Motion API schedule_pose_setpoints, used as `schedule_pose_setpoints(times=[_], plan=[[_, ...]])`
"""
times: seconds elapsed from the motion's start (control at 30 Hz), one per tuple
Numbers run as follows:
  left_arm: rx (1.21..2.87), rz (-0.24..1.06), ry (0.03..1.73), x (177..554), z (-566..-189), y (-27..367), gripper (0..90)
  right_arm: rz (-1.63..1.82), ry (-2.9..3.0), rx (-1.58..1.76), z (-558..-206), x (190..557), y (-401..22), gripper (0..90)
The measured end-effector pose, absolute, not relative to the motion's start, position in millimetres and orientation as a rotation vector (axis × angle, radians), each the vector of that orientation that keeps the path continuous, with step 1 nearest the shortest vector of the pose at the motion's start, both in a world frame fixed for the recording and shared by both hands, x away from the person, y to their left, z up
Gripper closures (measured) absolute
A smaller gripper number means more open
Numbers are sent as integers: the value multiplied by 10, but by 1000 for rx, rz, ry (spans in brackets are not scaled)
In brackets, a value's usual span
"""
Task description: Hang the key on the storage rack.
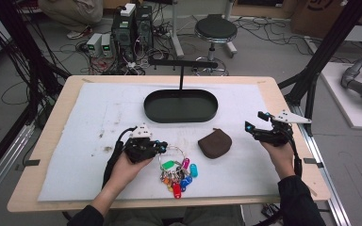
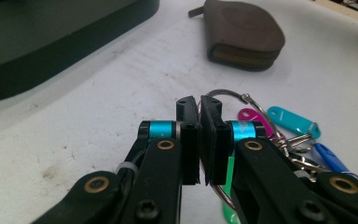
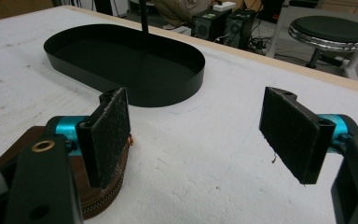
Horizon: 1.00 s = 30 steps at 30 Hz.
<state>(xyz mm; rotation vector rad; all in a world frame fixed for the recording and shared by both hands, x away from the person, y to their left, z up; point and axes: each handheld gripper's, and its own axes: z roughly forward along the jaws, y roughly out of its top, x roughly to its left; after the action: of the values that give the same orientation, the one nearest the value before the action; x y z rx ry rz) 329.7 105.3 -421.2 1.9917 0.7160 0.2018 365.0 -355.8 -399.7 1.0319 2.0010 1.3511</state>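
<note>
A metal key ring (image 1: pixel 171 152) with several coloured tags (image 1: pixel 178 175) lies on the white mat in front of the person. My left gripper (image 1: pixel 162 146) is shut on the ring. In the left gripper view the wire loop (image 2: pixel 230 93) passes between the closed jaws of the left gripper (image 2: pixel 199 109), with pink, teal and blue tags (image 2: pixel 291 119) to the right. A brown zip pouch (image 1: pixel 215 142) lies right of the keys. My right gripper (image 1: pixel 256 120) is open further right, nothing between its pads (image 3: pixel 291 133); the pouch (image 3: pixel 107 186) lies beside its left jaw.
A black oval tray (image 1: pixel 181 117) sits at mid-back of the mat, with a black T-shaped stand (image 1: pixel 181 66) rising behind it. The tray wall (image 3: pixel 168 88) lies ahead of the right gripper. A stool (image 1: pixel 215 30) and computers stand on the floor beyond the table.
</note>
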Motion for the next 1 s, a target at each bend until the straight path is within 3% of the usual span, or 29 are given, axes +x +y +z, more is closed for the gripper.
schedule_pose_setpoints(times=[0.77,1.0], plan=[[1952,227,525,2891,-3978,943,855,1362,1987,1026,-3987,3645,-3580,252],[1993,201,498,2820,-4023,866,801,1363,1988,1027,-3987,3646,-3586,252]])
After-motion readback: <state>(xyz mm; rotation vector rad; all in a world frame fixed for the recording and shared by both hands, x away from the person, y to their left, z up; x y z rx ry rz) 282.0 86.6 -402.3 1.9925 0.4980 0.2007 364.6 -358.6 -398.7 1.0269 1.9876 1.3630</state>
